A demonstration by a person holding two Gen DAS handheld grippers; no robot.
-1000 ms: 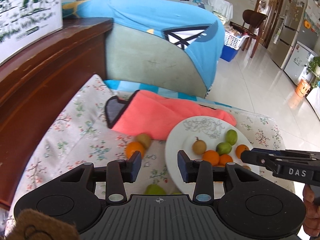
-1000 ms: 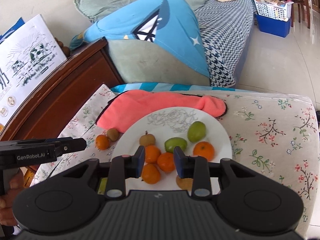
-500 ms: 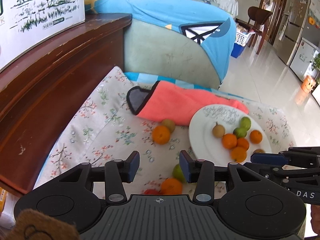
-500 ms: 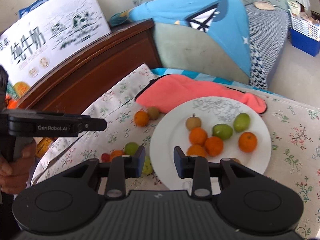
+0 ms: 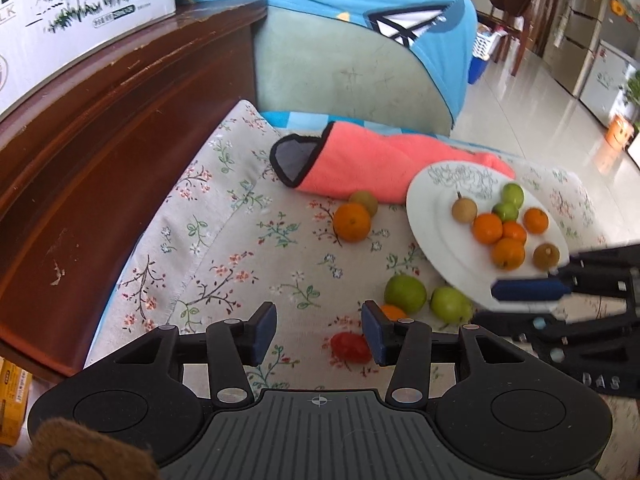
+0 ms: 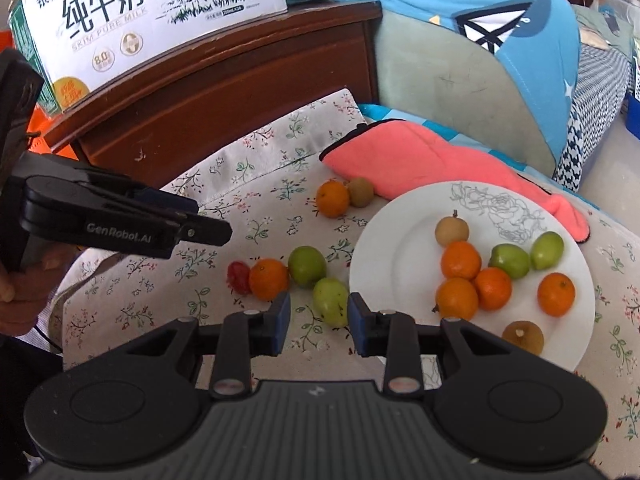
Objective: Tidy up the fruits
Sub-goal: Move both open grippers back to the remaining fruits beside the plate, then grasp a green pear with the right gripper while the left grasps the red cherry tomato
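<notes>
A white plate (image 6: pixel 400 248) (image 5: pixel 436 240) on the floral cloth holds several oranges, two green fruits and two brown fruits. Loose on the cloth to its left lie an orange (image 6: pixel 269 279), two green fruits (image 6: pixel 307 266) (image 6: pixel 330 307) and a small red fruit (image 6: pixel 238 277); farther back sit another orange (image 6: pixel 332 198) and a brown fruit (image 6: pixel 361 192). My right gripper (image 6: pixel 318 322) is open and empty, just above the near green fruit. My left gripper (image 5: pixel 319 330) is open and empty, above the red fruit (image 5: pixel 351 347), and shows side-on in the right wrist view (image 6: pixel 216 230).
A pink mitt (image 6: pixel 432 164) lies behind the plate. A dark wooden cabinet (image 5: pixel 100 128) with a milk carton box (image 6: pixel 152 12) borders the cloth on the left. A sofa with a blue cover (image 5: pixel 360 32) stands behind.
Both grippers have pulled back and to the left, away from the plate. More of the loose fruits on the cloth now show. Both stay open.
</notes>
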